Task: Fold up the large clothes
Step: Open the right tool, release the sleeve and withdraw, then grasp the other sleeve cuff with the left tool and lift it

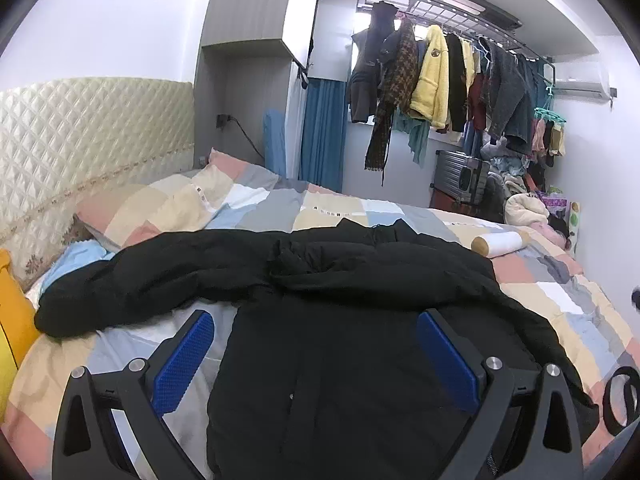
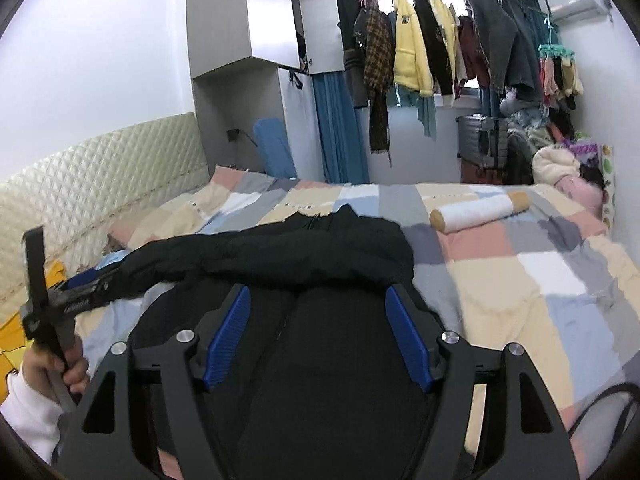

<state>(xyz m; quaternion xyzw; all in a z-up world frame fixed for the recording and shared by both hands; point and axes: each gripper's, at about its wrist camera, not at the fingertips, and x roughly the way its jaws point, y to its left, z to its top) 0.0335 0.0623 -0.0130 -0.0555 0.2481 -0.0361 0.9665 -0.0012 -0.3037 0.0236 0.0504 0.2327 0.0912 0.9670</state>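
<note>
I have a black padded jacket point(image 1: 340, 360) spread on the bed, lying on a patchwork duvet point(image 1: 360, 208) of pink, beige, grey and pale blue squares. Its body runs toward me and fills the near middle of both views, while one sleeve point(image 1: 132, 280) stretches out to the left, toward the quilted cream headboard point(image 1: 80, 128).

My left gripper point(image 1: 316, 344) hangs over the jacket's body with its blue pads point(image 1: 186, 356) well apart; nothing is pinched between them, the cloth simply lies below. The left finger sits over bare duvet beside the jacket's edge, the right one over black fabric.

My right gripper point(image 2: 318, 324) is also spread, its pads point(image 2: 230, 332) clear of each other with the jacket's front under the gap and nothing gripped. In the right wrist view I see the person's left hand point(image 2: 66, 364), in a white sleeve point(image 2: 28, 416), at the near left edge, wrapped around the other tool's handle.

A white roll with tan ends point(image 2: 478, 208) lies on the duvet to the far right, well apart from the jacket. Beyond the bed, a rack of hanging clothes point(image 1: 460, 76) crosses the far wall, with a blue curtain point(image 1: 322, 132) to its left.
</note>
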